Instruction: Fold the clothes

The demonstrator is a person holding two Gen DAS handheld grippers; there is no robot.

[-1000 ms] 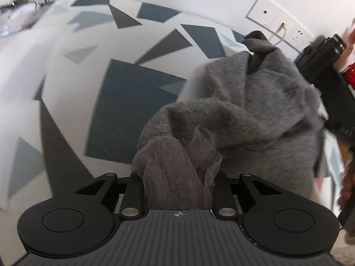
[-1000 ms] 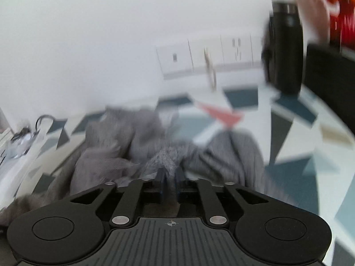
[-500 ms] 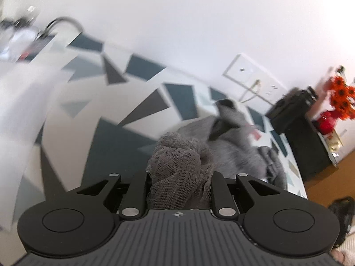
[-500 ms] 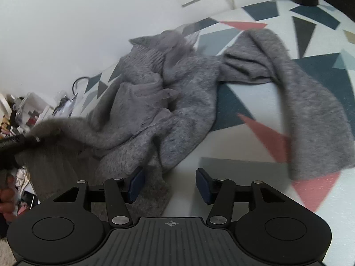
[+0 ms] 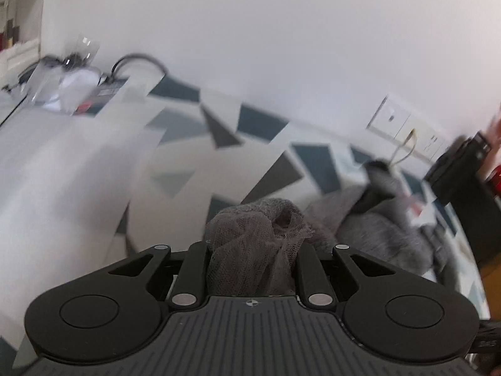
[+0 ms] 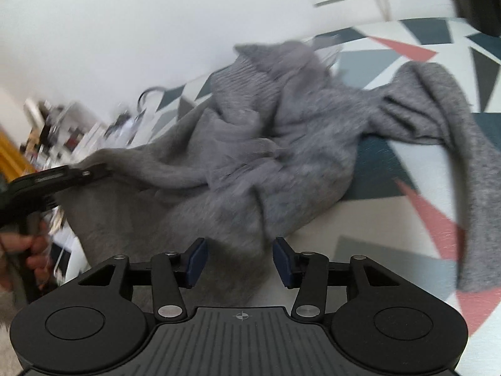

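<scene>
Since the earlier frame the right gripper (image 6: pixel 239 260) had let go: its jaws had just been opening, and now the blue pads (image 6: pixel 195 261) stood apart with nothing clamped, only the near edge of the grey sweater (image 6: pixel 281 144) lying loosely in the gap between them. The left gripper (image 5: pixel 252 261) had lifted, so more white wall filled its view, and it kept its grip: jaws clenched on a bunch of grey mesh fabric (image 5: pixel 250 244) that bulged up between its fingers. Just beyond the right gripper the sweater spread in a crumpled heap over the table (image 6: pixel 391 225) with its patterned cloth of teal, grey and pink triangles, one sleeve trailing off to the right. Off to the left of that gripper, the left gripper (image 6: pixel 94 170) showed from the side, pinching the sweater's raised edge, a hand (image 6: pixel 28 247) wrapped round its handle. Farther back, wall sockets (image 5: pixel 404 131) sat against the white wall, and blurred clutter (image 5: pixel 69 78) lay at the table's far left.
</scene>
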